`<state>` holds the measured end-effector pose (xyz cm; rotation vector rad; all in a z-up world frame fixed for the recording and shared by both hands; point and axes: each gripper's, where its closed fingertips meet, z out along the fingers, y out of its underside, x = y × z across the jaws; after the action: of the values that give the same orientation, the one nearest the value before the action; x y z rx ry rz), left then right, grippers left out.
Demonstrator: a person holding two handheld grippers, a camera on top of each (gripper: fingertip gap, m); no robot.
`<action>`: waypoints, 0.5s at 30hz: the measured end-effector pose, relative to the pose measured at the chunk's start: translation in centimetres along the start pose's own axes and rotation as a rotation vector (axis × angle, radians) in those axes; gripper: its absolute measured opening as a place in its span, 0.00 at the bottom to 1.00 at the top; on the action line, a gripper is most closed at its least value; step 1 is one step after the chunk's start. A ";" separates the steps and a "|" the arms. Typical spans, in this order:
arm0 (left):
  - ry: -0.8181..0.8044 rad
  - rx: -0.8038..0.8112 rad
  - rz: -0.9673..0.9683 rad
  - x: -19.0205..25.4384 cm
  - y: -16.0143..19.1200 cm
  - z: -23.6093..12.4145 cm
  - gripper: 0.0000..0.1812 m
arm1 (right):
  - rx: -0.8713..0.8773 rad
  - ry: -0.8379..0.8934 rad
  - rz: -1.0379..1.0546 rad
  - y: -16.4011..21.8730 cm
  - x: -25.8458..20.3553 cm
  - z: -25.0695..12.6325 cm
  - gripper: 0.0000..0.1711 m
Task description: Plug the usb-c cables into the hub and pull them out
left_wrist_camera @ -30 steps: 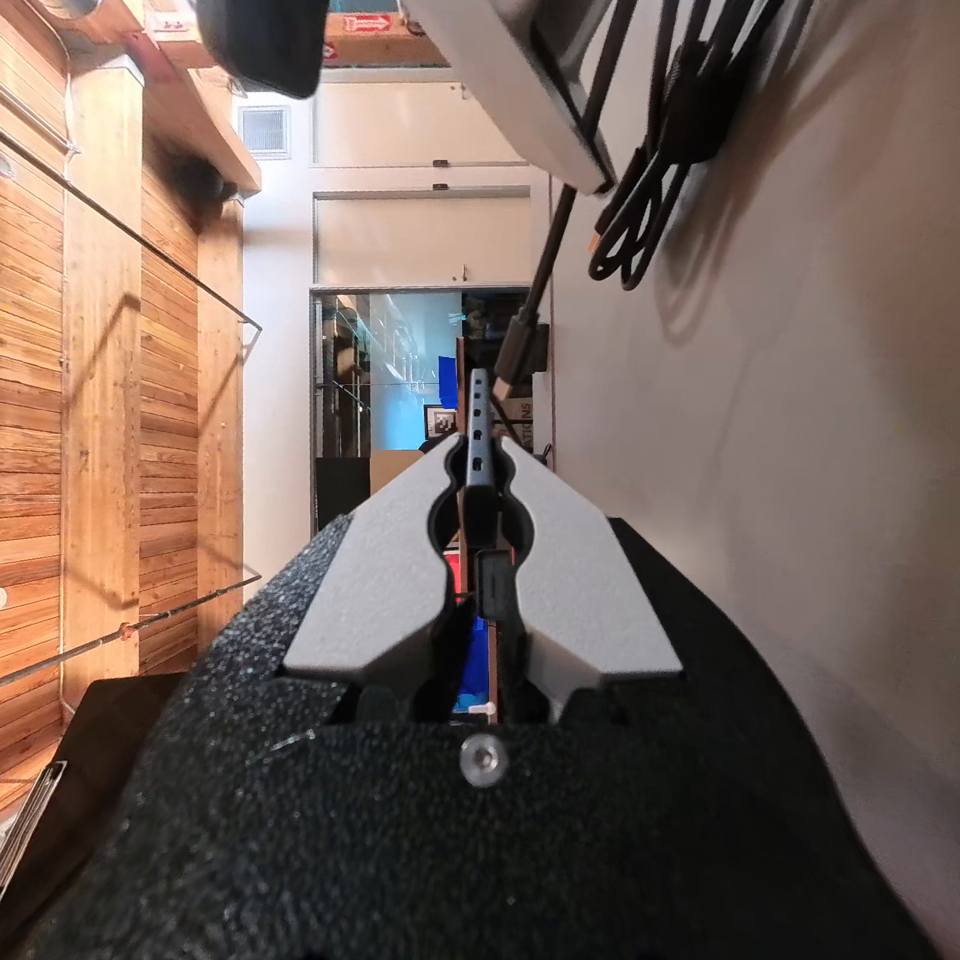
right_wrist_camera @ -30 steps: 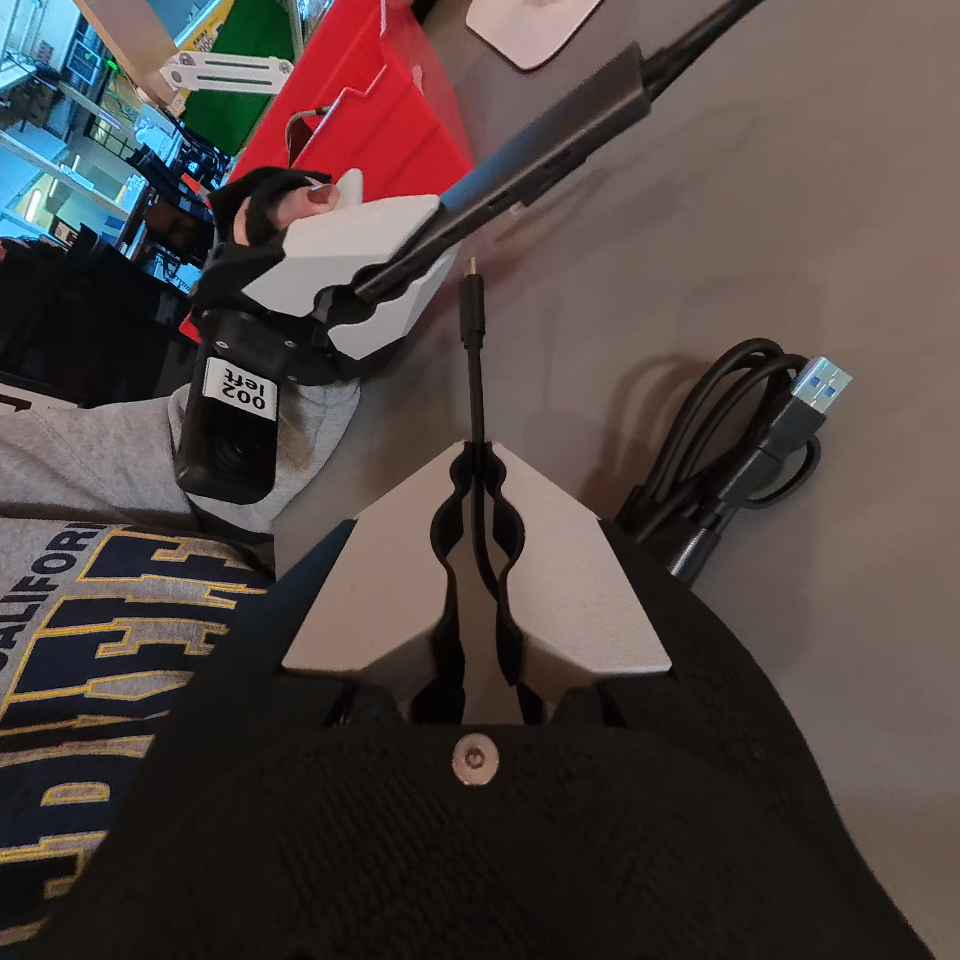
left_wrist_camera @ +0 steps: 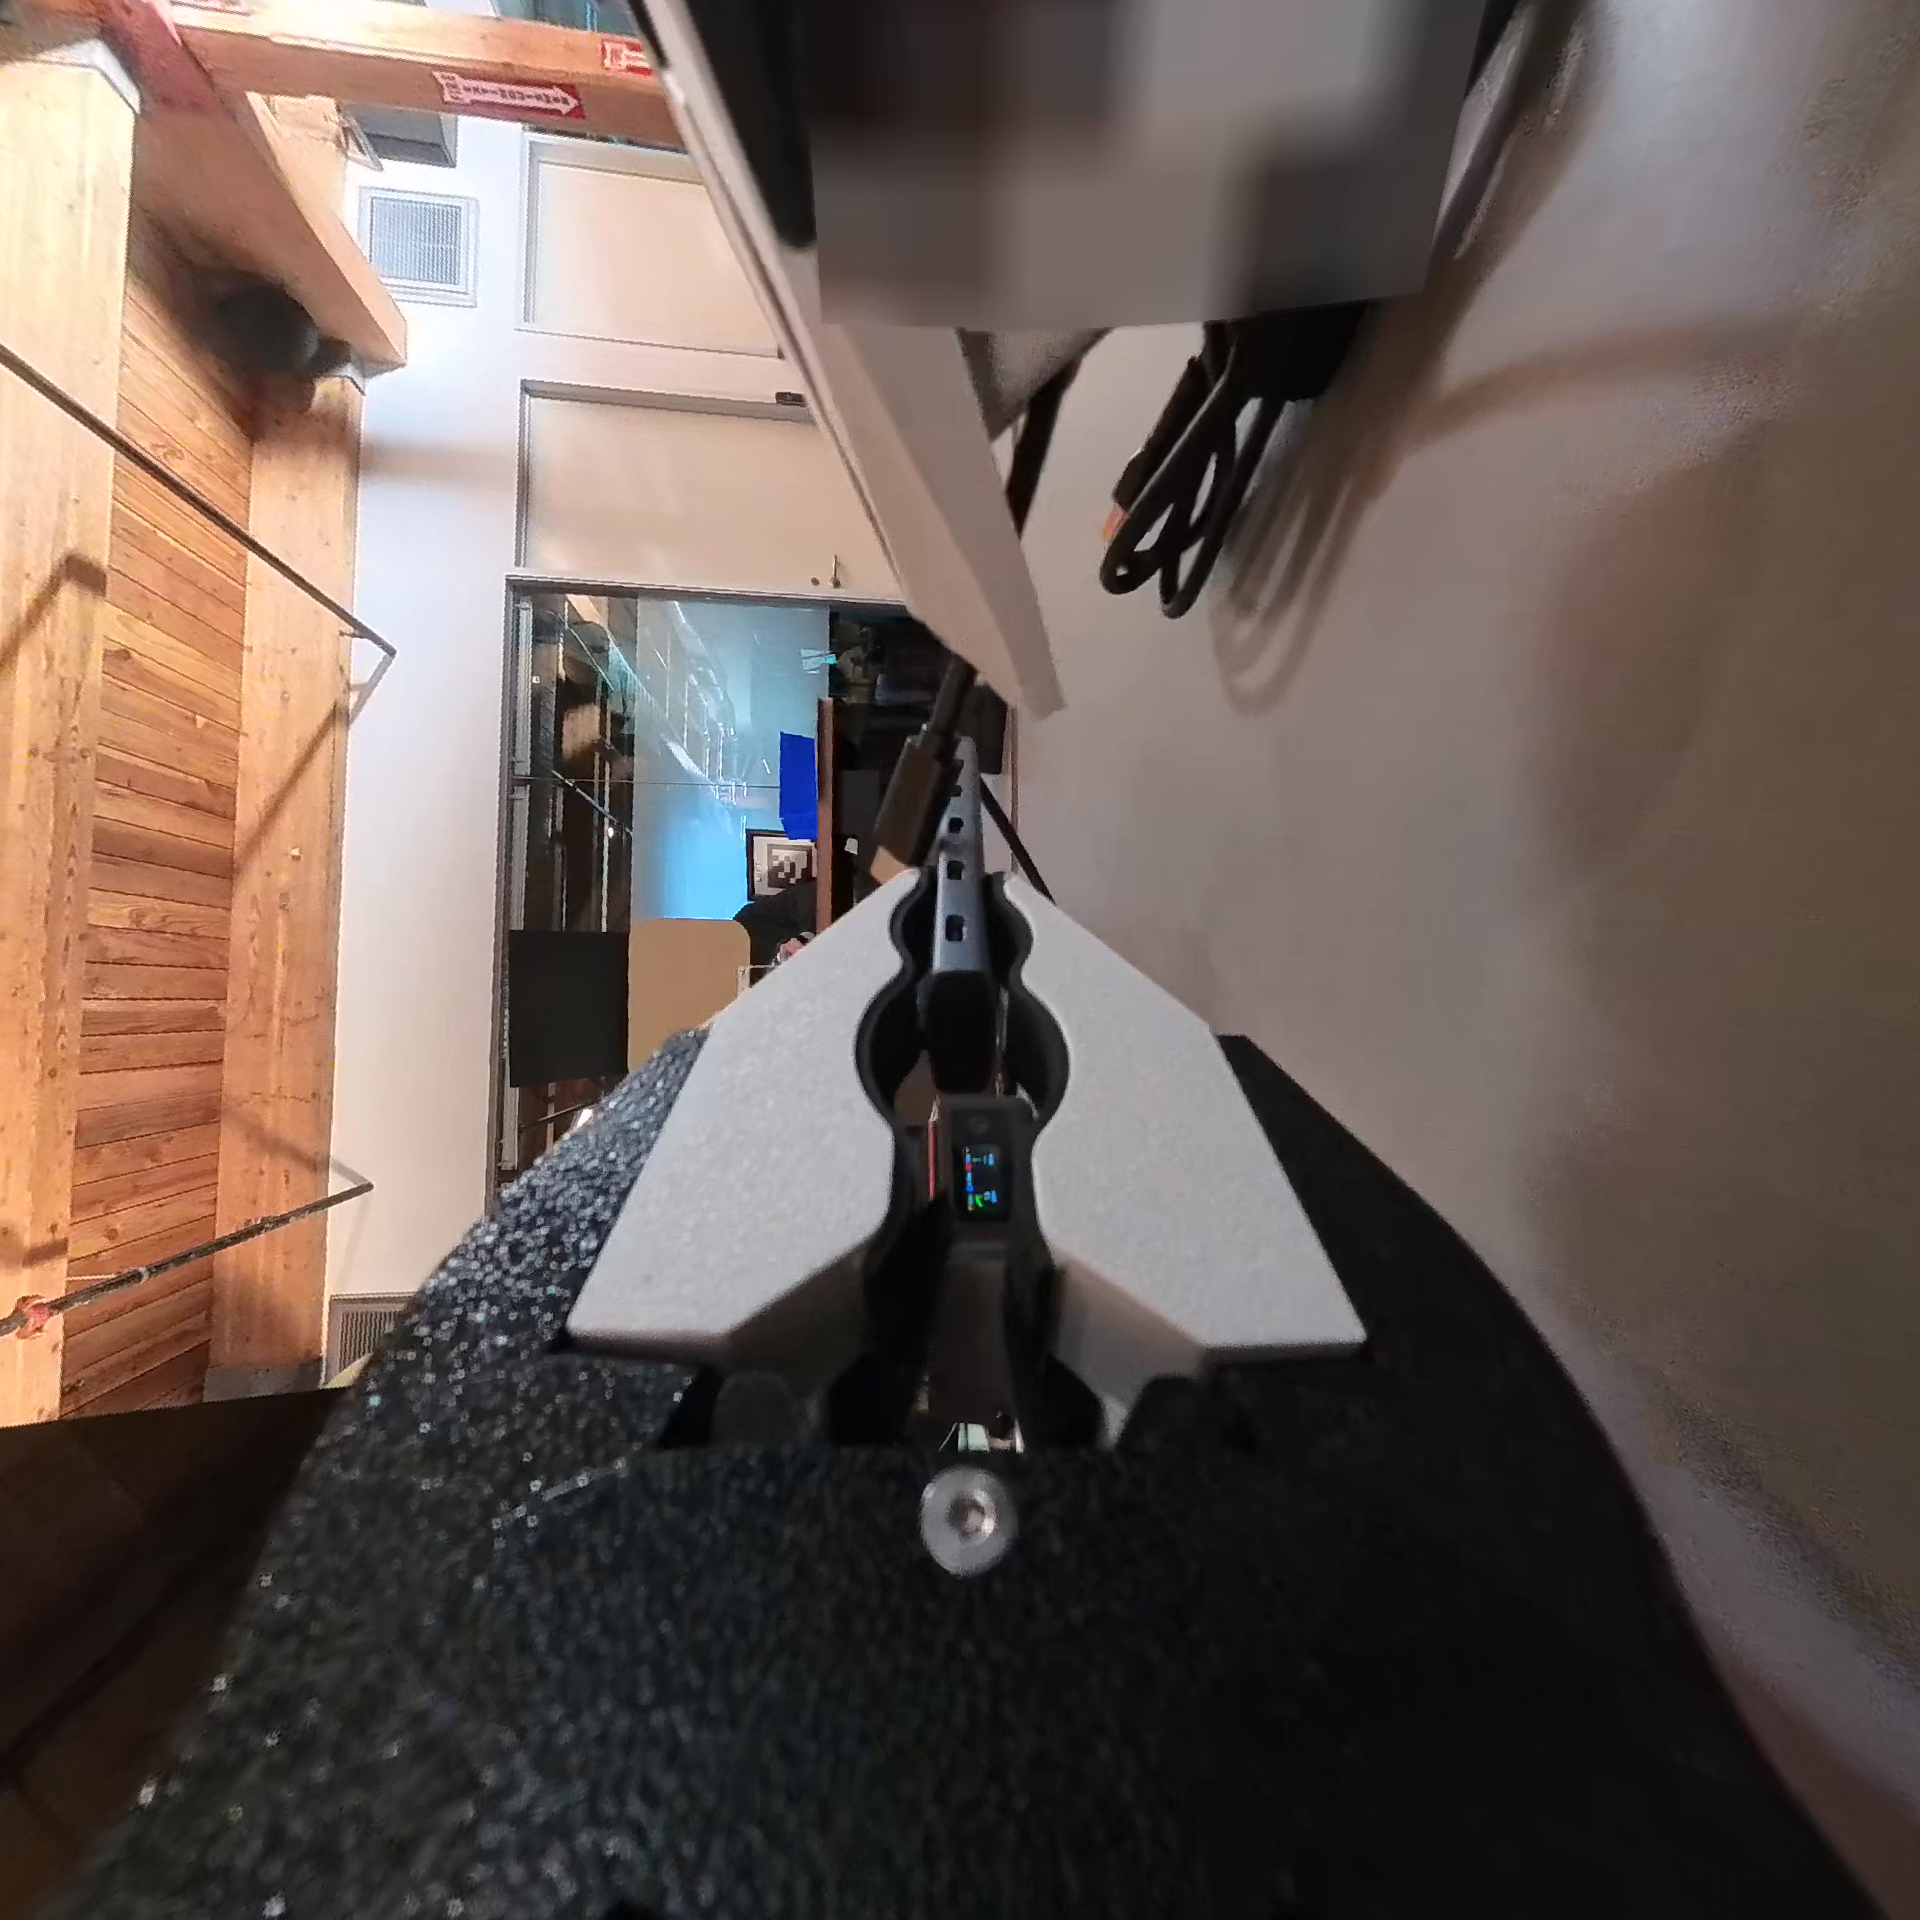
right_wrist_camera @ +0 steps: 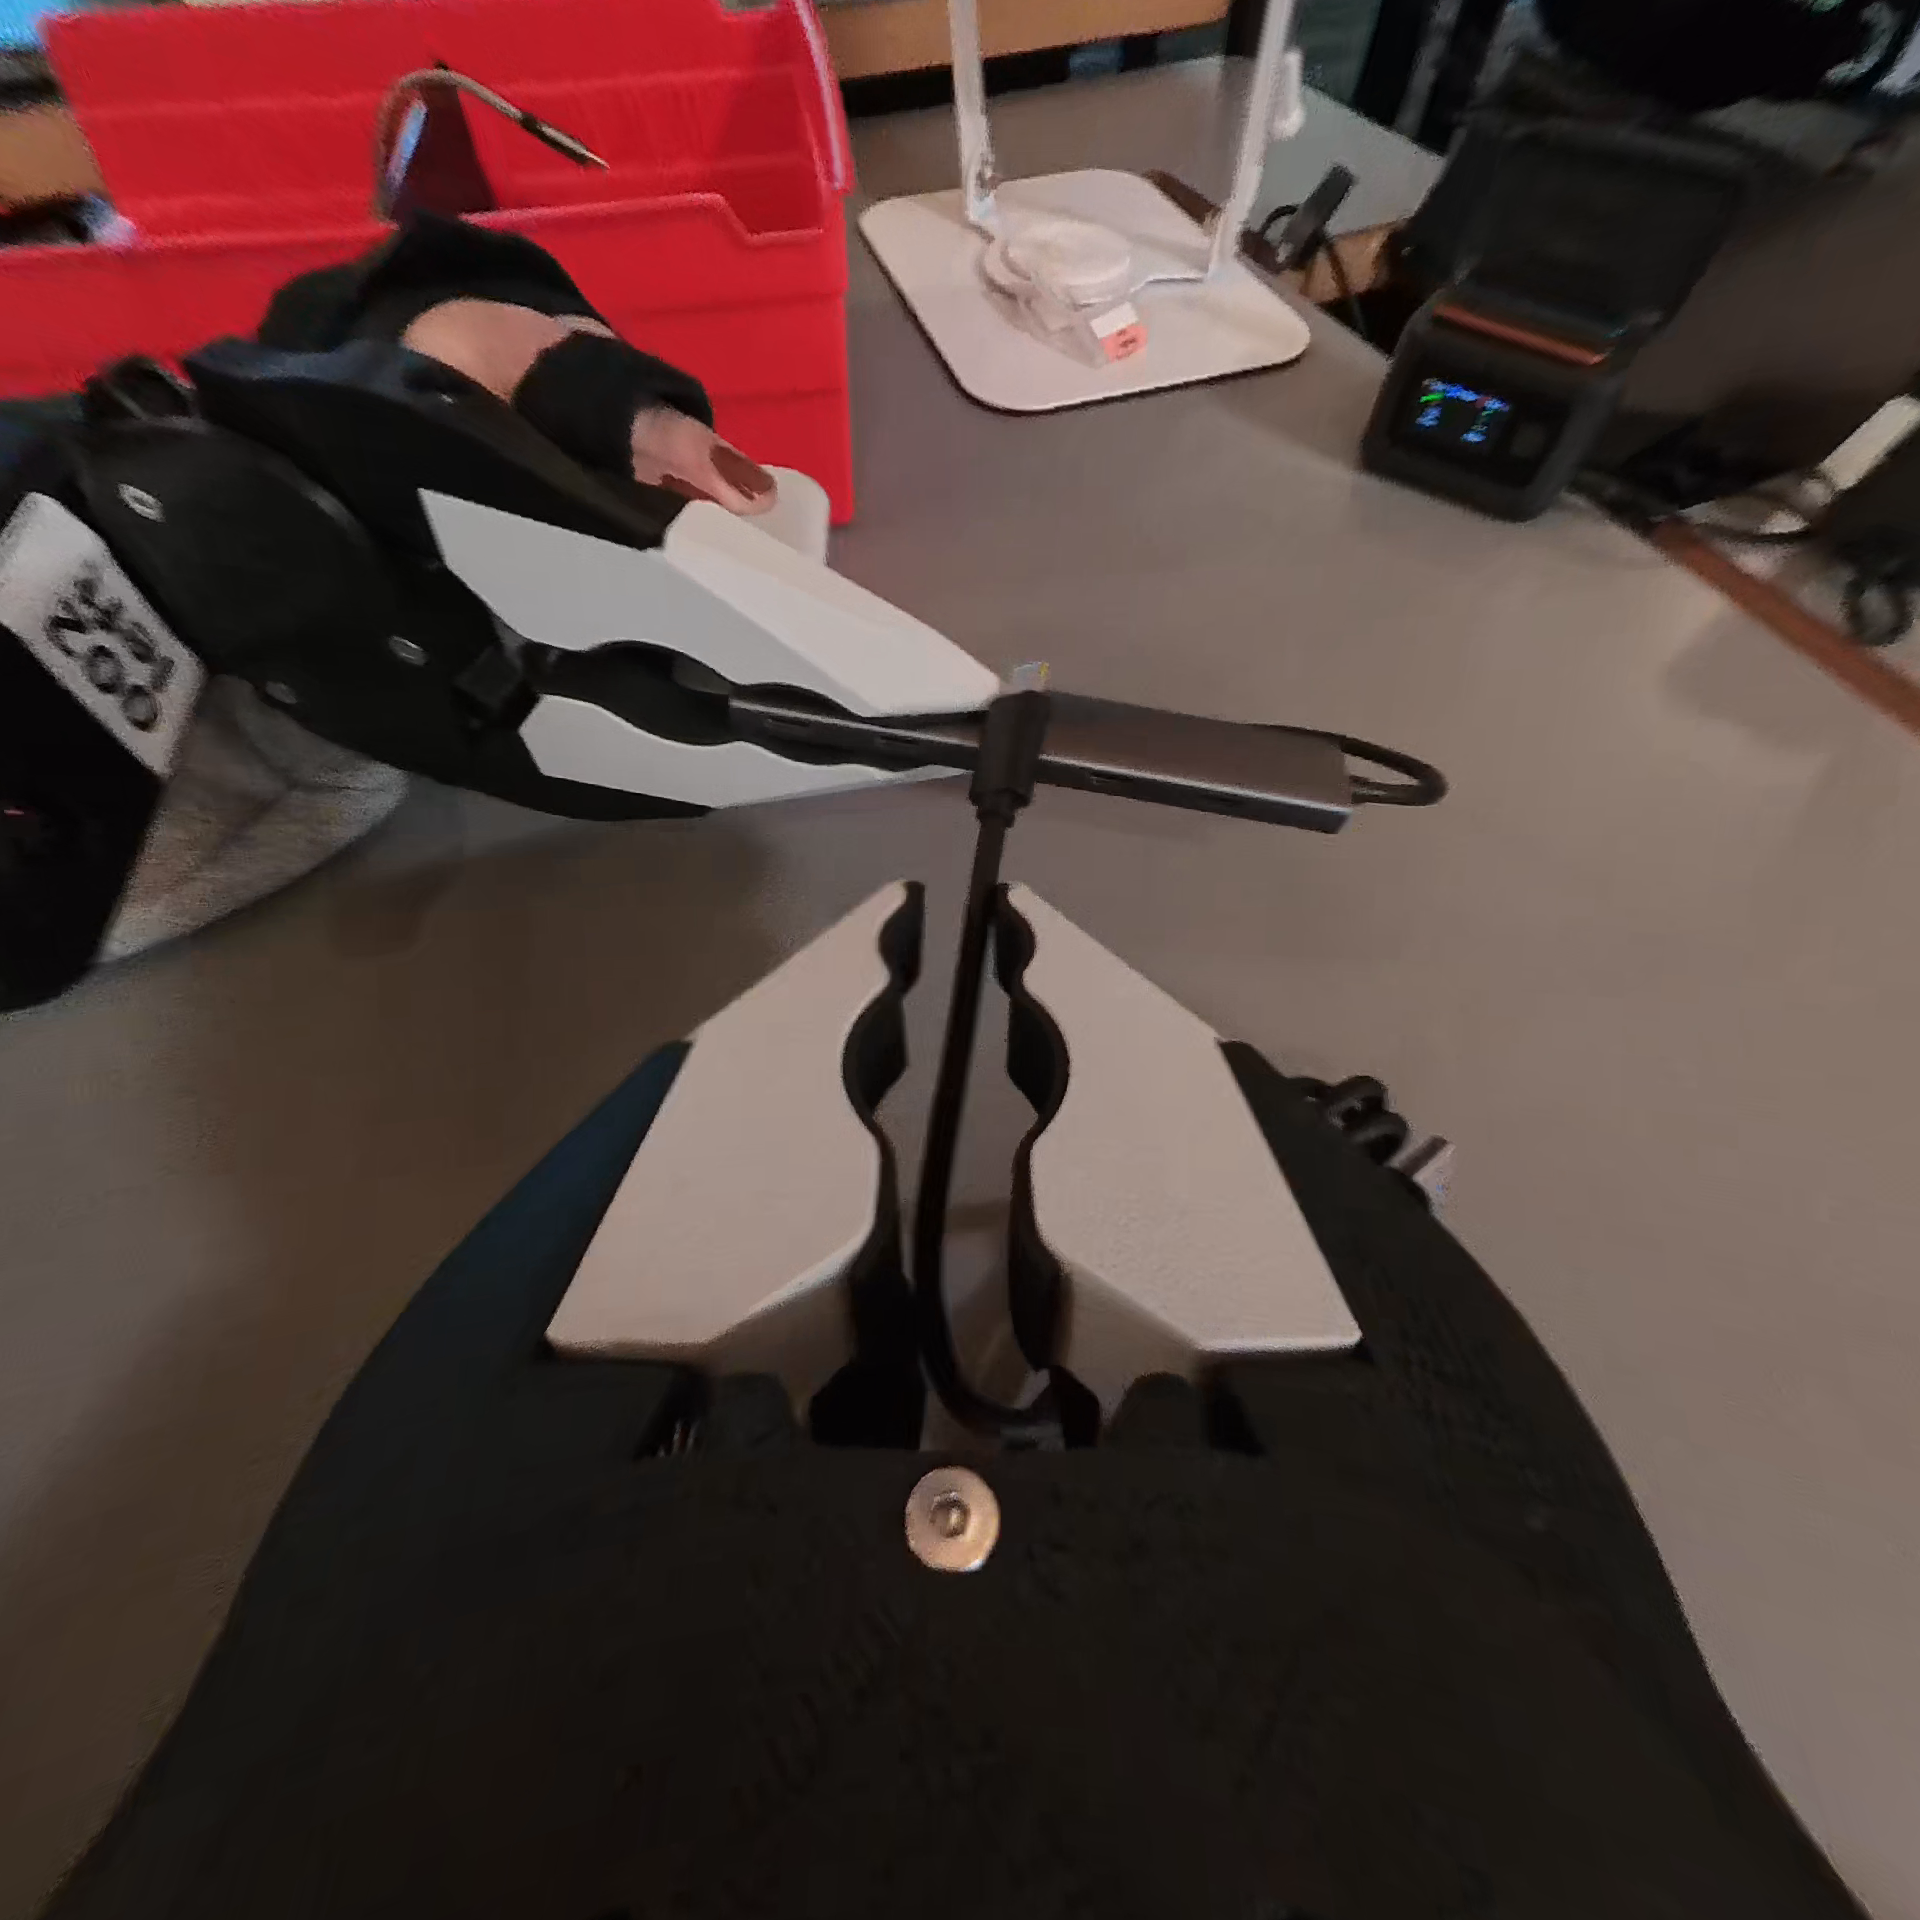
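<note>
Right gripper [right_wrist_camera: 956, 894], white-fingered with a black body, has its jaws slightly spread around one thin black usb-c cable [right_wrist_camera: 961, 1039]; whether they pinch it cannot be told. The cable's plug [right_wrist_camera: 1006, 750] meets the side of one slim grey metal hub [right_wrist_camera: 1164, 753], which is held above the grey table [right_wrist_camera: 1455, 1039]. Left gripper [right_wrist_camera: 977, 717] is pressed together on the hub's near end. Insertion appears made or nearly made; seating depth is not visible. Pulling out remains. A second cable, coiled and black [left_wrist_camera: 1184, 520], lies on the table, apparently not yet plugged. Beyond stand two red plastic bins [right_wrist_camera: 520, 270], one white stand [right_wrist_camera: 1091, 312] and one black device with a small screen [right_wrist_camera: 1486, 416].
</note>
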<state>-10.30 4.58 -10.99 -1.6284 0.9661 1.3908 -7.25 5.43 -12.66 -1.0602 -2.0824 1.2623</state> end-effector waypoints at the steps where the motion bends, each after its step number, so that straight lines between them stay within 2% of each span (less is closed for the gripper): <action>1: 0.001 -0.002 -0.003 0.0 0.1 0.0 0.04 | -0.002 0.019 -0.015 0.0 0.1 0.0 0.07; 3: -0.003 -0.008 -0.001 0.0 0.3 0.0 0.04 | -0.012 -0.020 0.046 0.0 -0.3 -0.1 0.04; 9: -0.088 0.005 0.021 -1.5 0.0 -0.5 0.04 | 0.038 -0.300 0.482 -0.2 -1.2 -1.3 0.01; 15: -0.100 0.025 0.048 -1.5 -0.5 -0.7 0.04 | 0.006 -0.386 0.578 0.2 -1.9 -1.8 0.01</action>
<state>-9.75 4.24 -9.37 -1.5109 0.9661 1.4727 -4.76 4.91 -11.99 -1.5939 -2.1053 1.8716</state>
